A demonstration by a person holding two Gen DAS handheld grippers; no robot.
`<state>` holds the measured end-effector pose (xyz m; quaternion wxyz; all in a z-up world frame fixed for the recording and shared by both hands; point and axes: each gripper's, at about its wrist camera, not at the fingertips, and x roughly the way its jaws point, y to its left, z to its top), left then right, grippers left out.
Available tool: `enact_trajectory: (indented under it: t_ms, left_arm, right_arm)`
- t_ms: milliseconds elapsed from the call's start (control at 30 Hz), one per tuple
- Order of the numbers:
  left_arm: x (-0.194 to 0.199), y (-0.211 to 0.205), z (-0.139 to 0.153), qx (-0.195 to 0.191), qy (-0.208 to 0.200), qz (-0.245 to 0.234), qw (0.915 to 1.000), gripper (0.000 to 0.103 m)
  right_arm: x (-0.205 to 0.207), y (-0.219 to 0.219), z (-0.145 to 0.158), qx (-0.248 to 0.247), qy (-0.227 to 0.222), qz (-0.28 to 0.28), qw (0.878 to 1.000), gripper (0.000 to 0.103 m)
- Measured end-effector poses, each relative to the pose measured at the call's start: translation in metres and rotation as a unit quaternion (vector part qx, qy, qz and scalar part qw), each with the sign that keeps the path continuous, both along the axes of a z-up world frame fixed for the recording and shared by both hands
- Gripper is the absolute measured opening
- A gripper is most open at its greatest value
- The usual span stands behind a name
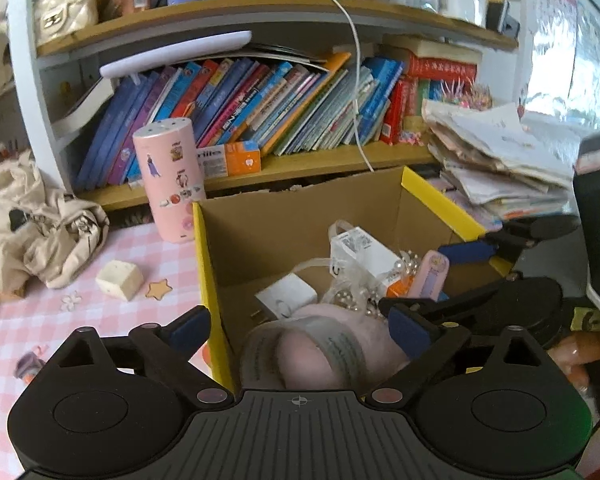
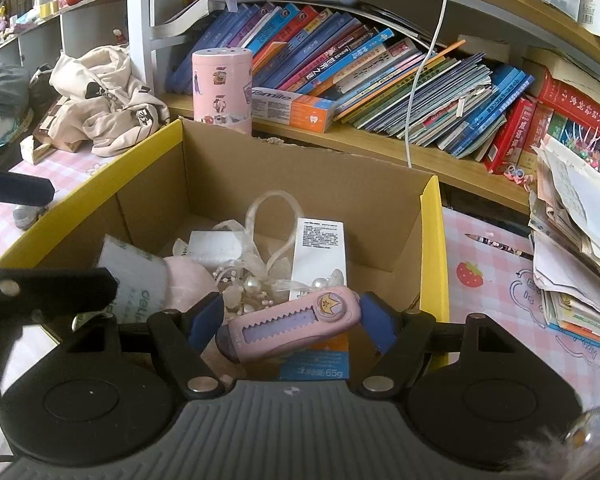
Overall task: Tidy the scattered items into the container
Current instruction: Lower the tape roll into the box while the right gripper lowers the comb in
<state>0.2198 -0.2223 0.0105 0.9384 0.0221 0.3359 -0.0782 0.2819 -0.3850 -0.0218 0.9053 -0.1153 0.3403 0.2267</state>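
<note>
A cardboard box (image 1: 292, 220) with yellow rims stands on the pink checked table; it also shows in the right wrist view (image 2: 300, 168). My left gripper (image 1: 300, 332) is open over the box's near-left corner, with a pink yarn ball (image 1: 320, 352) in a paper band lying between its fingers. My right gripper (image 2: 292, 320) is shut on a pink utility knife (image 2: 292, 326) held above the box; it also shows in the left wrist view (image 1: 430, 276). Inside lie white boxes (image 2: 320, 244), a pearl ribbon bow (image 2: 256, 280) and an orange-blue box (image 2: 316, 360).
On the table left of the box lie a cream cube (image 1: 120, 280), a star piece (image 1: 159, 289), a small flower (image 1: 71, 300) and crumpled cloth (image 1: 32, 232). A pink cylinder (image 1: 172, 180) stands behind. A paper stack (image 2: 572, 248) lies at right. Bookshelf (image 1: 260, 100) behind.
</note>
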Motion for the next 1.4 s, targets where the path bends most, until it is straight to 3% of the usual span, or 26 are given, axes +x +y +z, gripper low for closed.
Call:
enact_trajectory:
  t_ms: [500, 767, 1167, 1400]
  left_arm:
    - [-0.016, 0.020, 0.008, -0.026, -0.023, 0.047, 0.9983, 0.097]
    - [-0.024, 0.025, 0.007, -0.031, -0.022, 0.053, 0.9979, 0.097]
    - [-0.049, 0.037, 0.012, -0.035, -0.045, 0.061, 0.9965, 0.097]
    - [-0.070, 0.053, 0.013, -0.050, -0.039, 0.050, 0.9968, 0.097]
  right_arm:
    - [-0.003, 0.009, 0.003, 0.013, 0.008, 0.004, 1.000, 0.074]
    - [-0.013, 0.007, 0.010, 0.018, -0.004, -0.009, 1.000, 0.081]
    - [-0.047, 0.005, 0.025, 0.026, -0.035, -0.048, 0.998, 0.087]
    - [-0.077, 0.012, 0.031, 0.031, -0.044, -0.075, 0.996, 0.090]
